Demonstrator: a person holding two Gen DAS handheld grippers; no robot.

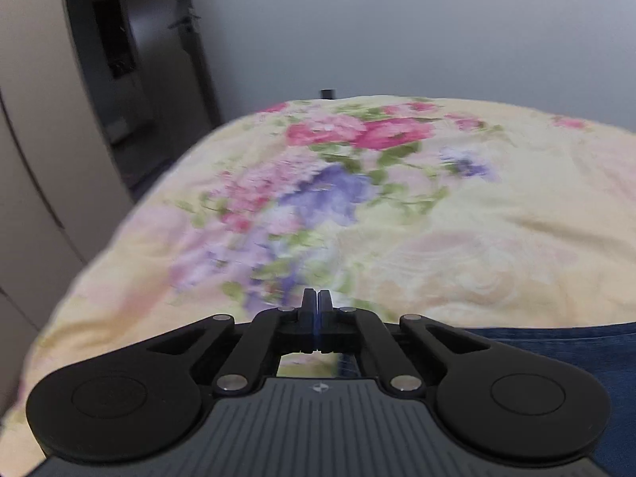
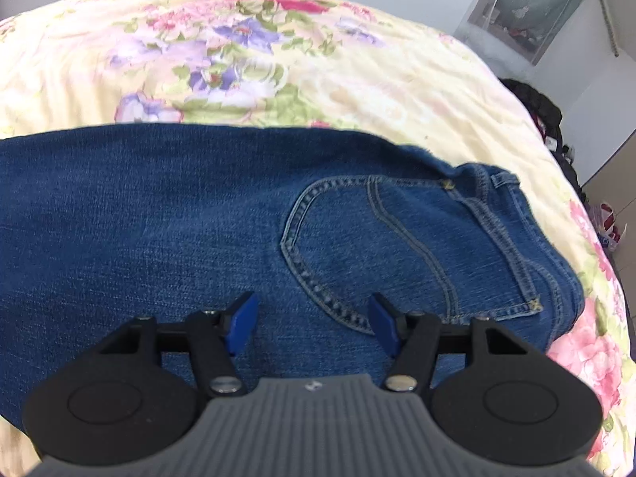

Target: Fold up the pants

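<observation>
1. Across the bed [image 2: 357,79], on its yellow floral cover, the blue jeans [image 2: 159,218] lie flat; their long axis runs side to side in the right wrist view, with the waistband [image 2: 512,214] at the right end and the leg cloth running off the left edge.
2. A back pocket [image 2: 369,246] with pale double stitching faces up near the waistband; its opening is toward the right.
3. The right claw [image 2: 312,324] hangs just above the denim beside the pocket's lower edge; its blue-padded fingers [image 2: 242,318] stand well apart with nothing between them.
4. The left claw [image 1: 317,302] has its two black fingertips pressed together; no cloth shows between them; it points out over the flowered cover, with only a strip of the jeans [image 1: 556,342] showing at the lower right of that view.
5. Only the left wrist view shows a dark door [image 1: 131,59] and pale cabinet fronts [image 1: 31,139] past the bed's left side; only the right wrist view shows the pocket, the waistband, a window [image 2: 528,4] and dark clutter [image 2: 544,115] at the far right.
6. No readable writing; each claw body carries a small round emblem [image 1: 319,388].
</observation>
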